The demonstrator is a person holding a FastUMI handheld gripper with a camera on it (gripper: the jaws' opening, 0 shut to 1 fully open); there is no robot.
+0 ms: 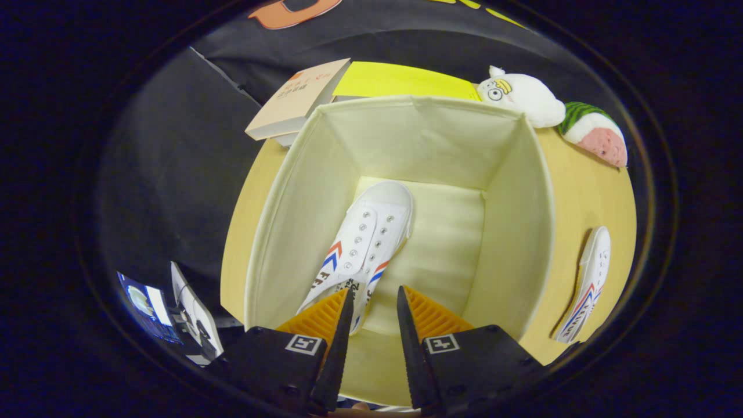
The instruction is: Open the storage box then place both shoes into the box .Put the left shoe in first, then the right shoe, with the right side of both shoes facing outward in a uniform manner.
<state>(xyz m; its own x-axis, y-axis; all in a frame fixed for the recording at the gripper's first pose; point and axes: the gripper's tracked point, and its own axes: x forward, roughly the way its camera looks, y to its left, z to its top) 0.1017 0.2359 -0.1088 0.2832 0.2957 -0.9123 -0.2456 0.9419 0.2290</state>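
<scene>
A cream fabric storage box stands open on the wooden table, right below me. One white shoe with red and blue stripes lies inside it, toe pointing away, resting along the box's left wall. Its heel end reaches just under my left fingertip. My gripper hovers over the near side of the box, open; the box floor shows between the shoe and the right finger. The second white shoe lies on its side on the table, outside the box's right wall.
Behind the box lie a beige book and a yellow book. A white plush toy and a watermelon-slice plush sit at the back right of the table. A lit screen stands off the table to the left.
</scene>
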